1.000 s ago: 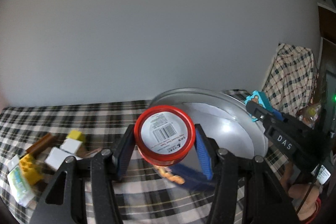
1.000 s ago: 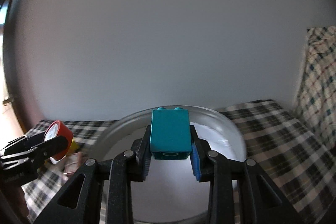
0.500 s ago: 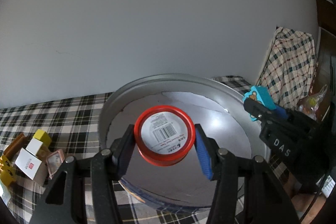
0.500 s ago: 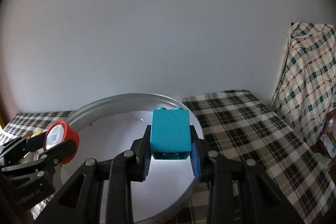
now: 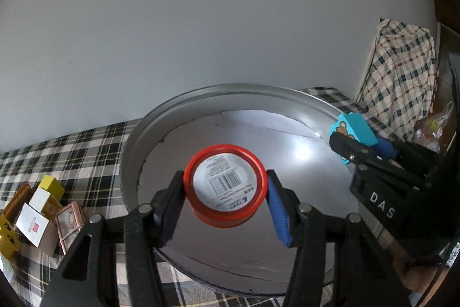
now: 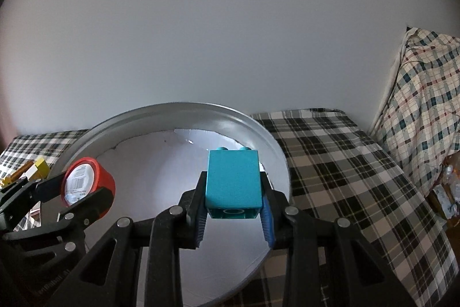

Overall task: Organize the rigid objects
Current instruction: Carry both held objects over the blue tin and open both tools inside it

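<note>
- Your right gripper [image 6: 233,193] clamps the teal block [image 6: 233,180] above the metal basin [image 6: 270,143]
- Your left gripper [image 6: 75,192] grips the red tin [image 6: 102,177] at left

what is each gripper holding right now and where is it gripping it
The left gripper clamps a red tin by its round sides. The right gripper clamps a teal block by its two side faces.

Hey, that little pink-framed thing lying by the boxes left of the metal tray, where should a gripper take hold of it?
Judging by its pose, the pink-framed item leans against the white box, so come from above and pinch across its two free frame edges. Its flat face offers no grip, and the round tray crowds its right side.
</note>
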A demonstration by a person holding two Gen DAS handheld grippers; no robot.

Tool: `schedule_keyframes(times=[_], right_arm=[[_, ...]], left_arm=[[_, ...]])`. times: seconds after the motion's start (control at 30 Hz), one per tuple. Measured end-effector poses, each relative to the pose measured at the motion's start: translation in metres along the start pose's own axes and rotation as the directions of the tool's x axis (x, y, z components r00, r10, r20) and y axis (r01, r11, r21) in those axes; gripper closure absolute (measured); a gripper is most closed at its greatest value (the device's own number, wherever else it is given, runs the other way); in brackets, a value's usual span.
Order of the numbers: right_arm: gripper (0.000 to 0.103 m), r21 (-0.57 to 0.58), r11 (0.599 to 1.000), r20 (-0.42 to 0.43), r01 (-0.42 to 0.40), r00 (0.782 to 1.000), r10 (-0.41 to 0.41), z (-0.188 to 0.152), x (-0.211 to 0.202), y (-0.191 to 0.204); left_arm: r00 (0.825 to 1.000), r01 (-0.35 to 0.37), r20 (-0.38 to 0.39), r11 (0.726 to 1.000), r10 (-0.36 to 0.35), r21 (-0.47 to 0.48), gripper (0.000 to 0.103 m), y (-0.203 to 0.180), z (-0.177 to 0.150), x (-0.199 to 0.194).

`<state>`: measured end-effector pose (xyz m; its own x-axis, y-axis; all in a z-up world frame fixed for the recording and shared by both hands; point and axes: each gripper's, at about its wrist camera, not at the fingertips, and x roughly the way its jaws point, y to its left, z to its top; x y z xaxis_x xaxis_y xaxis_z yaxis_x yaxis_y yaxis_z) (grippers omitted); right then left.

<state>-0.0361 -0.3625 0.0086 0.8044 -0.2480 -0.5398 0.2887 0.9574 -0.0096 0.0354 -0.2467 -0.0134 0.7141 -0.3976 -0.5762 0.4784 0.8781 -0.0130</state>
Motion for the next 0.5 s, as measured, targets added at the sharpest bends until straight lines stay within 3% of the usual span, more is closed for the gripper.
schedule_keyframes(times=[0.33,0.37,0.4,0.43,0.47,0.5], right_arm=[[0.066,0.028,0.999,-0.012,-0.034,0.999,0.034,-0.001,0.002,0.001],[0.054,0.042,0.998,-0.007,-0.042,0.999,0.042,0.000,0.001,0.000],[0.034,0.059,0.997,0.002,-0.045,0.999,0.045,0.000,0.000,-0.002],[0.027,0.083,0.995,0.033,-0.050,0.998,0.048,0.001,-0.006,-0.005],[0.020,0.098,0.994,0.063,-0.055,0.997,0.049,0.002,-0.011,-0.007],[0.015,0.114,0.992,0.098,-0.054,0.994,0.043,0.003,-0.018,-0.010]], left_arm=[[1.000,-0.023,0.003,0.999,0.023,0.028,0.047,-0.003,-0.002,0.002],[1.000,-0.029,0.006,0.999,0.029,0.027,0.045,-0.003,-0.001,0.002],[0.999,-0.033,0.016,0.999,0.033,0.027,0.036,-0.004,-0.002,-0.001],[0.999,-0.044,0.030,0.999,0.043,0.028,0.016,-0.005,-0.002,-0.004],[0.996,-0.070,0.055,0.997,0.068,0.028,0.005,-0.006,-0.003,-0.009],[0.993,-0.086,0.080,0.996,0.084,0.023,0.000,-0.006,-0.004,-0.013]])
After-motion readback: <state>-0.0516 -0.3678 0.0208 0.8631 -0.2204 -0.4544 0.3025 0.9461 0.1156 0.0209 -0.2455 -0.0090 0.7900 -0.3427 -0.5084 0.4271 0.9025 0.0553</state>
